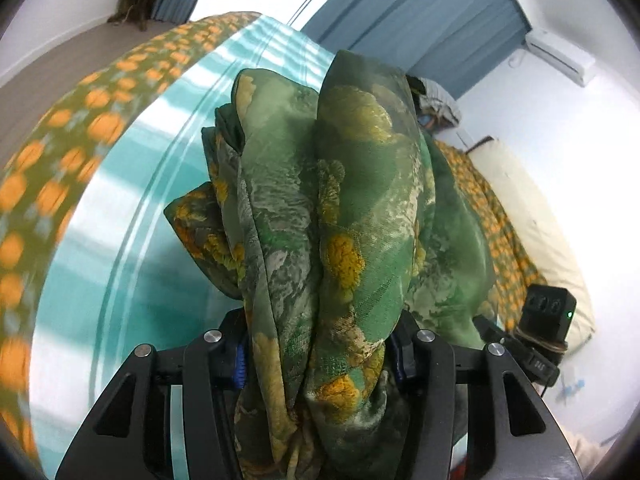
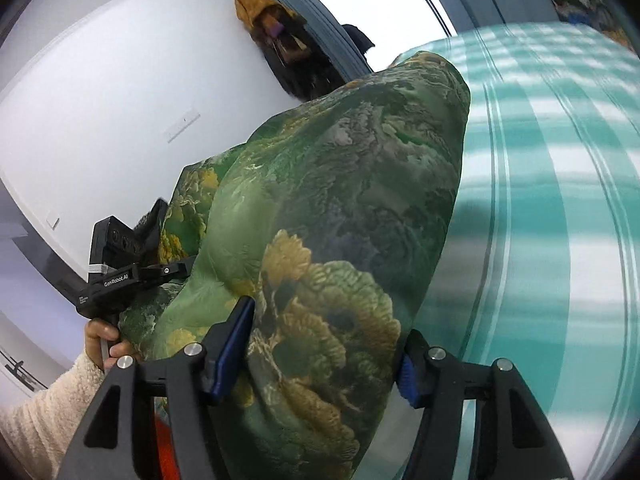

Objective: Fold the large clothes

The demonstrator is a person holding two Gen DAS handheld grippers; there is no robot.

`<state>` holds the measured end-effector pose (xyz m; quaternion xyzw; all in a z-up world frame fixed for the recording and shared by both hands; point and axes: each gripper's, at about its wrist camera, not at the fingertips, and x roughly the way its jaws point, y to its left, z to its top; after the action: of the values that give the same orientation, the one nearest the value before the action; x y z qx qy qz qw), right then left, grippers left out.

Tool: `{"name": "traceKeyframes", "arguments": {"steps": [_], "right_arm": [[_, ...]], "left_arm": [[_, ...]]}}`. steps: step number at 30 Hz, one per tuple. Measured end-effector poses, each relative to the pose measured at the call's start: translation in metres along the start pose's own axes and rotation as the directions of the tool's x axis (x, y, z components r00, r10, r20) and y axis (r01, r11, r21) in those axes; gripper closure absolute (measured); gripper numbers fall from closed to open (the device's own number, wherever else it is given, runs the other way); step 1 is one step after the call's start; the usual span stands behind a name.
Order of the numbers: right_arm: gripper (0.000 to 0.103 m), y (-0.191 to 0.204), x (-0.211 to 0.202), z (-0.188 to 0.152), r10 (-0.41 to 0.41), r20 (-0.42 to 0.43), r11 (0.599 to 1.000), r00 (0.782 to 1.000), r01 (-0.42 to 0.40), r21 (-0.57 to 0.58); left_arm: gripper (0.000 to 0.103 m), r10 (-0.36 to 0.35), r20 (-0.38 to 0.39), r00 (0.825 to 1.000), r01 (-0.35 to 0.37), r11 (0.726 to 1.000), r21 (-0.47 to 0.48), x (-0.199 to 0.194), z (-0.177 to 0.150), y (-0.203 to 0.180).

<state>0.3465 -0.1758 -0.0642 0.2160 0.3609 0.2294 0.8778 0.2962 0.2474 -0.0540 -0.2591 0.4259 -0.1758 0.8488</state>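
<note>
Above the bed [image 1: 132, 216], both tools, left tool [image 1: 320, 360] and right tool [image 2: 326, 344], clamp bunches of the green garment [image 1: 340, 200], lifting it clear, probably to spread it for folding.

The left gripper [image 1: 320, 360] clamps bunched green floral cloth [image 1: 340, 200] above a teal striped sheet [image 1: 132, 240].

You are in a home bedroom, bed [image 1: 120, 208] under a teal striped sheet, orange-flowered blanket [image 1: 52, 168], blue curtains [image 1: 420, 20] at a bright window, wall air conditioner [image 1: 560, 54], coats hung [image 2: 288, 48] on the white wall.
</note>
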Motion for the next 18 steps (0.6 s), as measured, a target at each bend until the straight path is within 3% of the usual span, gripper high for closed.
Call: {"name": "traceKeyframes", "arguments": {"steps": [5,7,9,11,13,16,18], "right_arm": [[0.040,-0.070,0.041,0.050,0.015,-0.023,0.998,1.000,-0.014,0.057],[0.040,-0.102,0.068,0.060,0.030,-0.061,0.991,0.998,-0.022,0.135],[0.038,-0.136,0.093,0.051,0.034,-0.135,0.975,0.990,-0.003,0.220],[0.026,-0.155,0.104,0.037,0.074,-0.156,0.959,0.985,-0.027,0.283],[0.020,-0.156,0.097,0.030,0.090,-0.130,0.954,0.987,-0.048,0.294],[0.006,-0.145,0.074,0.030,-0.034,-0.111,0.962,0.993,0.063,0.265],[0.005,-0.122,0.046,0.028,-0.161,-0.078,0.968,0.984,0.173,0.180]], "left_arm": [[0.050,0.042,-0.021,0.999,-0.043,0.999,-0.024,0.069,0.028,0.017],[0.044,0.078,-0.061,0.995,-0.082,0.995,-0.063,0.103,0.024,0.036],[0.024,0.098,-0.069,0.993,-0.105,0.990,-0.099,0.121,0.015,0.053],[0.006,0.082,-0.064,0.995,-0.090,0.986,-0.140,0.124,0.008,0.063],[0.001,0.084,-0.059,0.995,-0.093,0.982,-0.162,0.116,0.000,0.064],[0.003,0.157,-0.028,0.987,-0.159,0.983,-0.087,0.086,-0.009,0.040],[0.002,0.257,0.034,0.966,-0.258,0.966,0.022,0.058,-0.019,0.006]]}}
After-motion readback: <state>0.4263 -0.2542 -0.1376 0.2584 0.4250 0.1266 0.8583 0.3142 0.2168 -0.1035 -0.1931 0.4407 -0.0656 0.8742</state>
